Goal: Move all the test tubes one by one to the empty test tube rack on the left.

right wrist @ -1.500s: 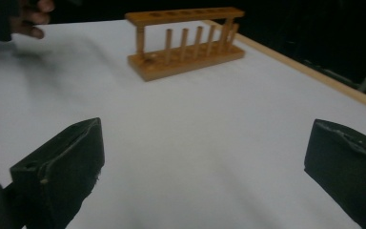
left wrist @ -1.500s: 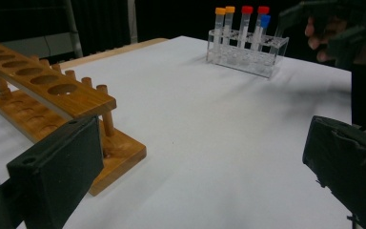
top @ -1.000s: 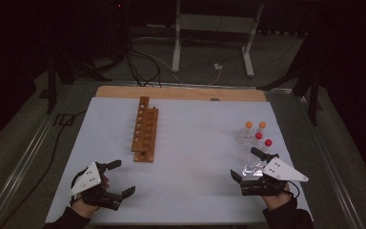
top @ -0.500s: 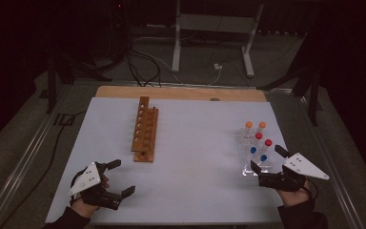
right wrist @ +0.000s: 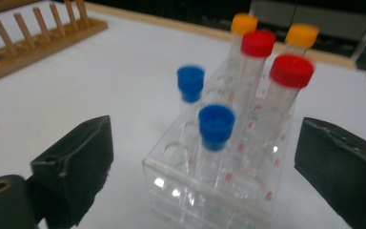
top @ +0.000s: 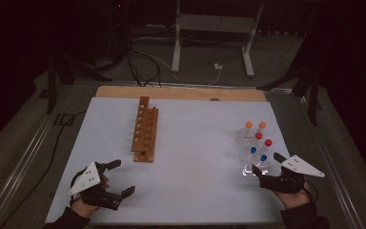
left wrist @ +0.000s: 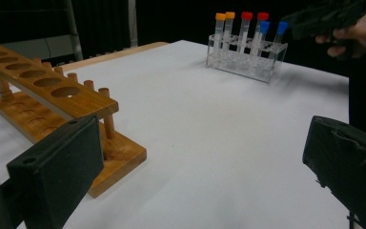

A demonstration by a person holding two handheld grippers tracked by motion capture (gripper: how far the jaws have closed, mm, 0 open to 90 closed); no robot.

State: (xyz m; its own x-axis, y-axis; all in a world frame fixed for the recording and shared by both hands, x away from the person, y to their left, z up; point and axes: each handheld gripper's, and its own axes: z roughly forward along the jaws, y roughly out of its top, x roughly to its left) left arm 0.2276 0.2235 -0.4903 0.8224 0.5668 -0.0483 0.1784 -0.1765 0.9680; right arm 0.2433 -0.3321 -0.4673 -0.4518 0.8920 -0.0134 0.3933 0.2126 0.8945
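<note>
A clear plastic rack (top: 253,152) (right wrist: 209,200) (left wrist: 246,61) at the table's right holds several capped tubes: two orange, two red, two blue. My right gripper (top: 268,165) (right wrist: 205,167) is open just in front of the rack, jaws either side of its near end, nearest the blue-capped tube (right wrist: 214,129). An empty wooden tube rack (top: 145,130) (left wrist: 52,102) lies at centre left. My left gripper (top: 119,177) (left wrist: 200,162) rests open near the front left edge, a little short of the wooden rack, with nothing between its jaws.
The white table sheet (top: 195,157) has free room between the two racks. A wooden strip (top: 181,93) runs along the far edge. Beyond it are a metal stand (top: 212,28) and cables (top: 138,62) on the dark floor.
My right gripper has moved right and back toward the near end of the clear rack, uncovering the blue-capped tubes. The left gripper has stayed put.
</note>
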